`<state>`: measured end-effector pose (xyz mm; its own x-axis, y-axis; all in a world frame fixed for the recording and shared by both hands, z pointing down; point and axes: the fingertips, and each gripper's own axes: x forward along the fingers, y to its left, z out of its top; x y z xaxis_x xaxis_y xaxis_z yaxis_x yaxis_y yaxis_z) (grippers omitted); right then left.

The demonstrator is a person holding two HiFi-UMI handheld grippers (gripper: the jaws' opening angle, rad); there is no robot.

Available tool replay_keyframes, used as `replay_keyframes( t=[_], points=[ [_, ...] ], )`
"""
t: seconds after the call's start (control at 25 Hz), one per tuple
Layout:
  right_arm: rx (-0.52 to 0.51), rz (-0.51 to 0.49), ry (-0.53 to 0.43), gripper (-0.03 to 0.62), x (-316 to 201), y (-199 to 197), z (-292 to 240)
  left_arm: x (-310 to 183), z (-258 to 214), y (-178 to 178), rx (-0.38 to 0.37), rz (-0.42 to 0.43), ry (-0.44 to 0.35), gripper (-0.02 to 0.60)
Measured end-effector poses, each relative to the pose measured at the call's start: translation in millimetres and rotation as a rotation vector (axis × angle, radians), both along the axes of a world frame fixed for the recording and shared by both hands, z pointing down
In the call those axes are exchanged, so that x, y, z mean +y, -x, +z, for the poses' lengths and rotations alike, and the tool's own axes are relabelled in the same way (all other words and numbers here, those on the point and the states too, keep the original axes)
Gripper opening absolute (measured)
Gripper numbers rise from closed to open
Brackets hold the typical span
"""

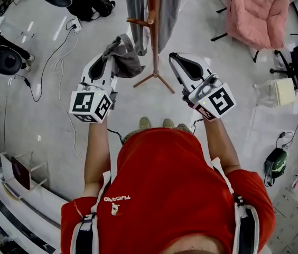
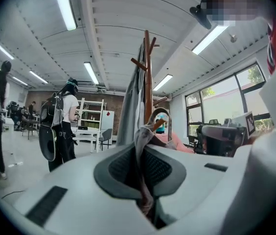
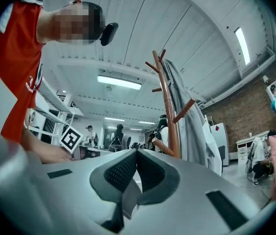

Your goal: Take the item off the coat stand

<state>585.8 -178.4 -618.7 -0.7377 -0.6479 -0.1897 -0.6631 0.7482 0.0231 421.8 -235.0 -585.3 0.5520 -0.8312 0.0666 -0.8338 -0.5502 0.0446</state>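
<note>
As left claw (image 1: 108,62) pinches cloth (image 1: 123,57), forearms (image 1: 97,147) extended forward

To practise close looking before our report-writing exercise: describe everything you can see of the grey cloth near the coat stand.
The grey cloth is soft, crumpled fabric, bunched into folds. The left hand-held gripper is shut on one fold, which runs down between its jaws. The rest bulges beside a lower peg of the wooden coat stand; whether it hangs on that peg cannot be told.
</note>
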Motion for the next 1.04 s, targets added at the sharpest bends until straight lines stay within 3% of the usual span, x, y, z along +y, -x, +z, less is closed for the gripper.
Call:
replay_keyframes(
  t=[0.36,1.04],
  points=[
    [-0.019,-0.034,-0.02,0.025,11.5,-5.8,-2.9,33.9,-13.1,-19.5,0.043,-0.006,0.011,0.023],
    [-0.022,-0.018,-0.011,0.025,8.2,-21.4,-1.3,28.0,-23.0,-28.3,0.054,-0.007,0.009,0.023]
  ],
)
